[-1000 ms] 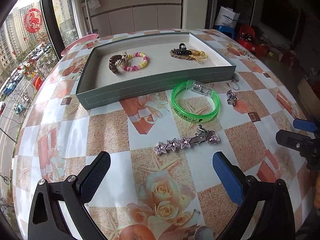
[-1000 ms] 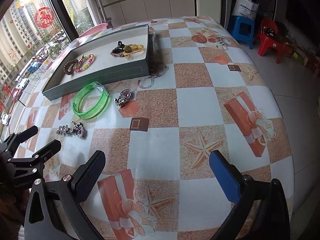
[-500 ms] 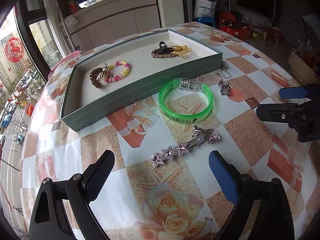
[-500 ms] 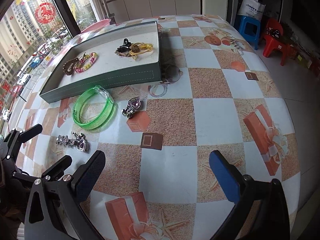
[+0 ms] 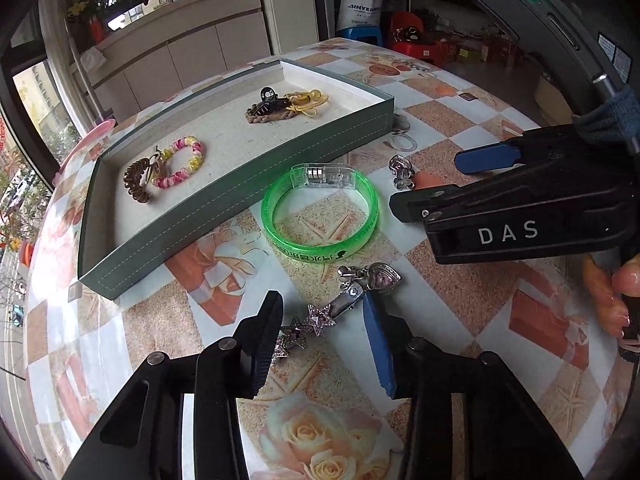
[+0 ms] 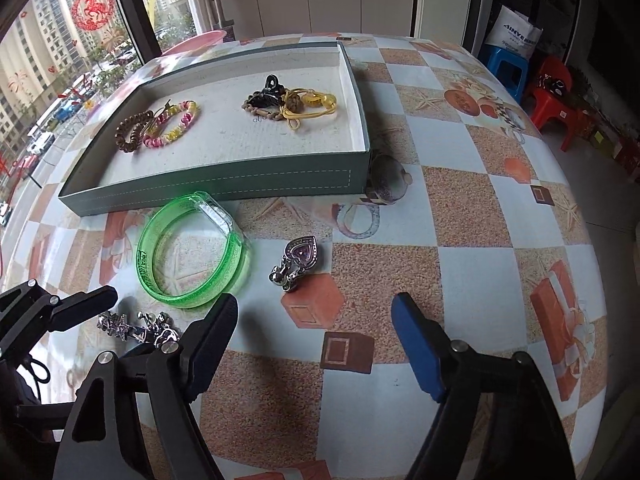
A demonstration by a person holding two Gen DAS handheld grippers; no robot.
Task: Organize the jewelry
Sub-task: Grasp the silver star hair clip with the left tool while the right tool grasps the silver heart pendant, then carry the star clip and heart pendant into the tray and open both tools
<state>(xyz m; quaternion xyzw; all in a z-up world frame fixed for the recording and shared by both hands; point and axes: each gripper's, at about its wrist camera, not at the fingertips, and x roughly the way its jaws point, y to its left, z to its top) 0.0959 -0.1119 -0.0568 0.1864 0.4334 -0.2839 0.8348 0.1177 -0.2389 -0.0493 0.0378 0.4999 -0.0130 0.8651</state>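
Closing around the silver star-studded hair clip [image 5: 320, 322] on the patterned tablecloth [image 5: 168, 336], the left gripper [image 5: 322, 340] has its pads either side, not yet pressing. The right gripper [image 6: 314, 334], jaws narrowing with nothing between them, hangs near the silver heart-shaped clip [image 6: 296, 264]. A translucent green plastic bangle [image 5: 320, 216] lies between both clips and the grey-green shallow tray [image 5: 224, 204] holding bracelets.
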